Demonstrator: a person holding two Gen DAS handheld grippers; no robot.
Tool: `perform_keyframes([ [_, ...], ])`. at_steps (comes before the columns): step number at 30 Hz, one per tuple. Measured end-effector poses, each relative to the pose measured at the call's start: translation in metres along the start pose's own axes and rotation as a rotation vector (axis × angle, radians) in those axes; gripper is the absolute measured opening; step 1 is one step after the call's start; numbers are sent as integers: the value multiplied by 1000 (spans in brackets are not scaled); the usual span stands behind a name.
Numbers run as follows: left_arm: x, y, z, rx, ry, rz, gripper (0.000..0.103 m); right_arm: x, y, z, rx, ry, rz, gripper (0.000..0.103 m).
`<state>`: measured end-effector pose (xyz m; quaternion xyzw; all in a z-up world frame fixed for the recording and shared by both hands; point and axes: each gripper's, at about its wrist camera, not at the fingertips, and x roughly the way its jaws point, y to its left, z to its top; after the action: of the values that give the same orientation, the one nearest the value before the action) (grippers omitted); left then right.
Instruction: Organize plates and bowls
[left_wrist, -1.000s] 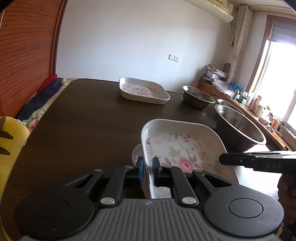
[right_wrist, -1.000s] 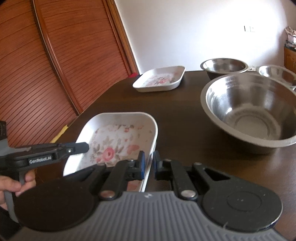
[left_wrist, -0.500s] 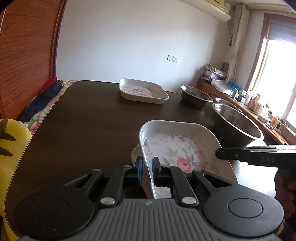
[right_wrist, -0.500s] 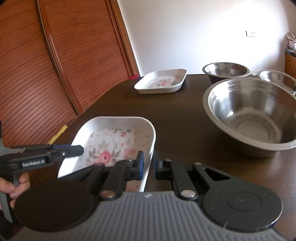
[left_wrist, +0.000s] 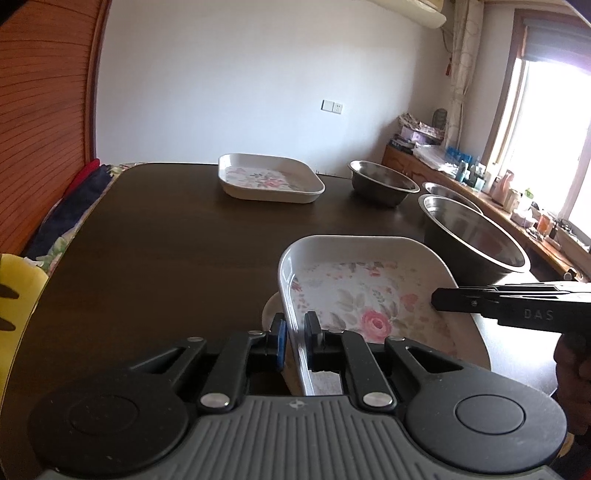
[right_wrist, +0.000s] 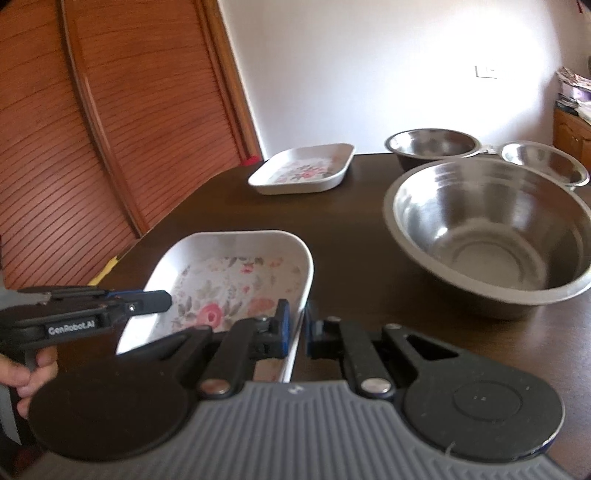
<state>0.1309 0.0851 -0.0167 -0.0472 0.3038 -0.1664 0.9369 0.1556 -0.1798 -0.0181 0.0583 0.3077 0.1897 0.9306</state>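
A white floral dish (left_wrist: 362, 295) (right_wrist: 229, 280) is near the front of the dark table (left_wrist: 166, 240), held from both sides. My left gripper (left_wrist: 294, 330) is shut on its left rim. On the opposite rim, my right gripper (right_wrist: 298, 326) is shut. A pale rounded edge (left_wrist: 268, 310) shows under the dish's left side; I cannot tell what it is. A second floral dish (left_wrist: 269, 181) (right_wrist: 303, 171) sits at the far side. To the right are a large steel bowl (left_wrist: 472, 236) (right_wrist: 487, 236), a medium one (left_wrist: 382, 182) (right_wrist: 432, 144) and a small one (left_wrist: 448, 194) (right_wrist: 543, 162).
A slatted wooden door (right_wrist: 92, 129) stands left of the table. Folded cloth (left_wrist: 74, 206) and something yellow (left_wrist: 18, 295) lie past the table's left edge. A cluttered sideboard (left_wrist: 480, 177) runs under the window at right. A person's hand (right_wrist: 22, 373) holds the left gripper.
Both grippers have stayed shut on the near floral dish. The views have shifted only slightly, and the right wrist view is now a little blurred by motion.
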Motion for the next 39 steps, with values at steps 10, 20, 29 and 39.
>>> perform_keyframes([
  [10,-24,-3,-6,-6,4,-17,37,-3,2,5,14,21,31,6],
  [20,-25,6,-3,-17,-26,48,55,-9,-1,8,-10,2,-4,8],
  [29,-24,6,3,12,-60,91,75,-19,5,9,-64,-20,2,8],
  [39,-11,11,45,53,-92,111,82,-8,2,62,-97,-32,8,30],
])
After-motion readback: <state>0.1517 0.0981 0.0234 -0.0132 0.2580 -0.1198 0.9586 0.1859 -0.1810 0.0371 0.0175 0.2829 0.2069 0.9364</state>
